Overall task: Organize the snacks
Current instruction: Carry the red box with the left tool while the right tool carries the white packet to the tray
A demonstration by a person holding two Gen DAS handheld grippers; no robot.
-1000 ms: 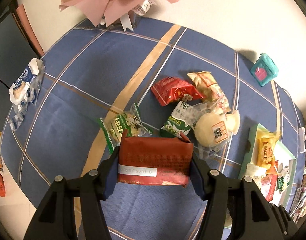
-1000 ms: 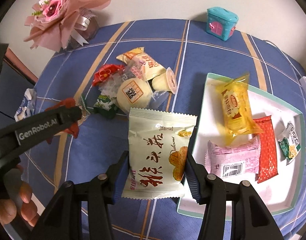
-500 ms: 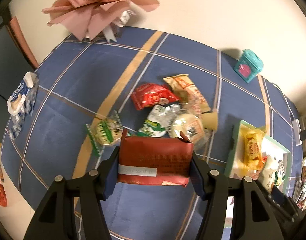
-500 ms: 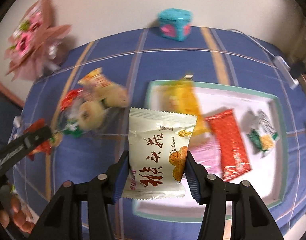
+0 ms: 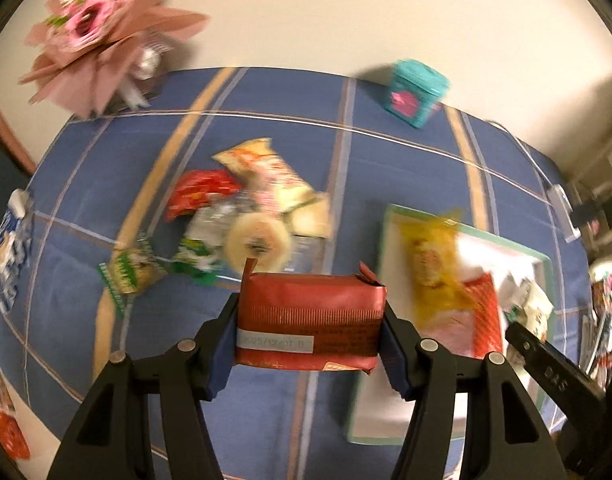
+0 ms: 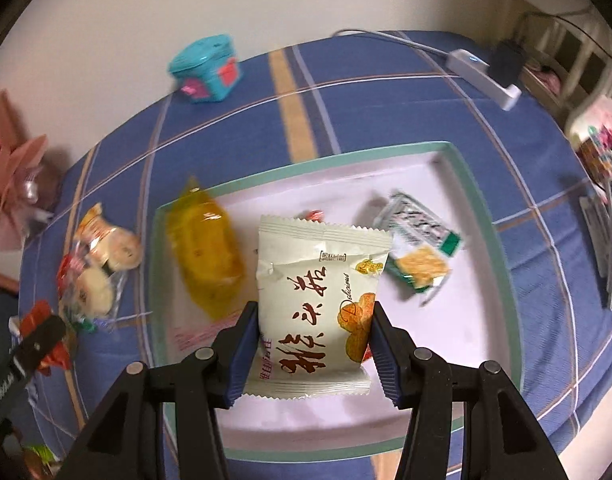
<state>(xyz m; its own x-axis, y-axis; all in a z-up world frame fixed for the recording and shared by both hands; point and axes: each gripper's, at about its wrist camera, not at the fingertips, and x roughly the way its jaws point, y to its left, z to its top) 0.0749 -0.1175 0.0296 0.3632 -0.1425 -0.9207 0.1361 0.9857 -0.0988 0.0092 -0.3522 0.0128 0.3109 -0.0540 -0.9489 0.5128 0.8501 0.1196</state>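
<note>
Blue plaid tablecloth [image 6: 386,92] under everything. White tray with green rim [image 6: 472,200] on cloth, holding yellow packet [image 6: 206,256] and green-and-white cracker packet [image 6: 418,248]. Loose snack pile [image 5: 250,208] on bare cloth, apart from tray's left edge. Right gripper [image 6: 312,354] above tray, pinching cream snack bag [image 6: 318,300] between both pads. Left gripper [image 5: 308,350] above cloth just left of tray, clamped on red wrapped bar [image 5: 310,320]. Teal box [image 5: 416,92] near far edge.
</note>
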